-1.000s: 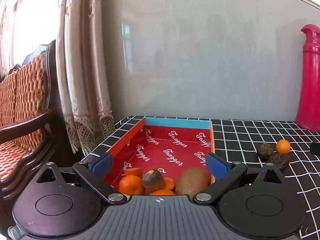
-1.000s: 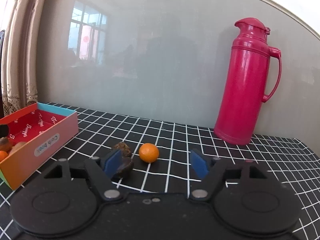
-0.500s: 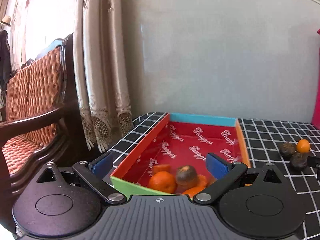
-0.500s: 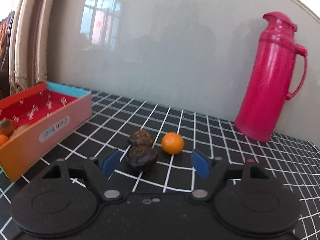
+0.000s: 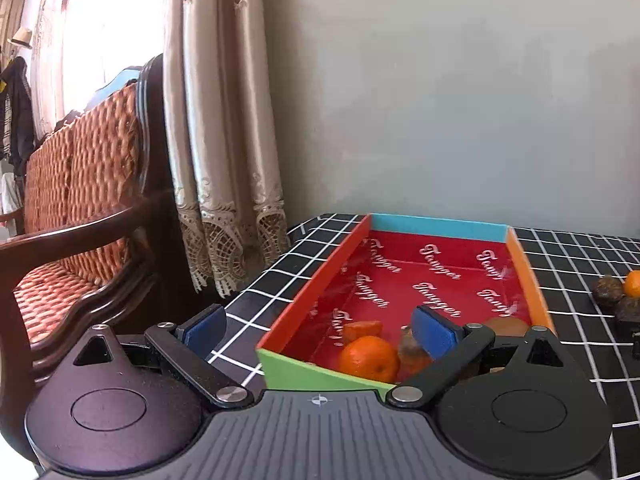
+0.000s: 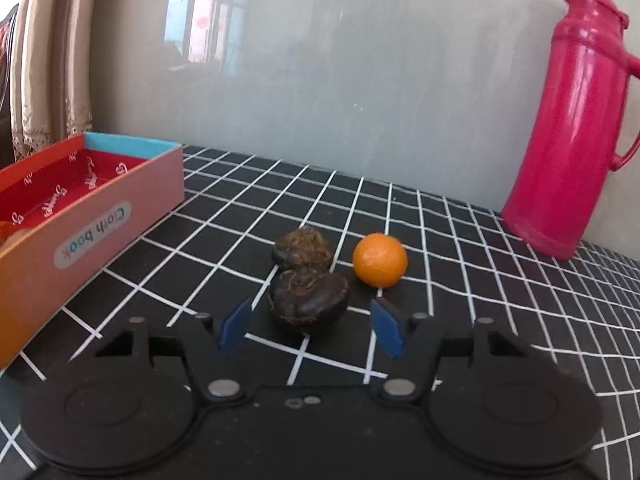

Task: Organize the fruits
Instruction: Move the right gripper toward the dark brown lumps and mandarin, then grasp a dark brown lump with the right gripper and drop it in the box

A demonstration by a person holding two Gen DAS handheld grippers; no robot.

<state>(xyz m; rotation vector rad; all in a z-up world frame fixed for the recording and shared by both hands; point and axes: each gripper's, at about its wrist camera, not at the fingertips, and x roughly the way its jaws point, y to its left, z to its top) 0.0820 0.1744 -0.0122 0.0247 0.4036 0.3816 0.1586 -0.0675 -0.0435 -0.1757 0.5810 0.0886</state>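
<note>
The right tongs have been closing but grip nothing yet; the dark fruit beside the box sits between them, ready for picking. The left tongs gape empty.

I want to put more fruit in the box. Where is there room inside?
The far half of the box, up to its blue end wall, is bare red floor. The near end is crowded: an orange and other fruit sit bunched against the green wall.
</note>
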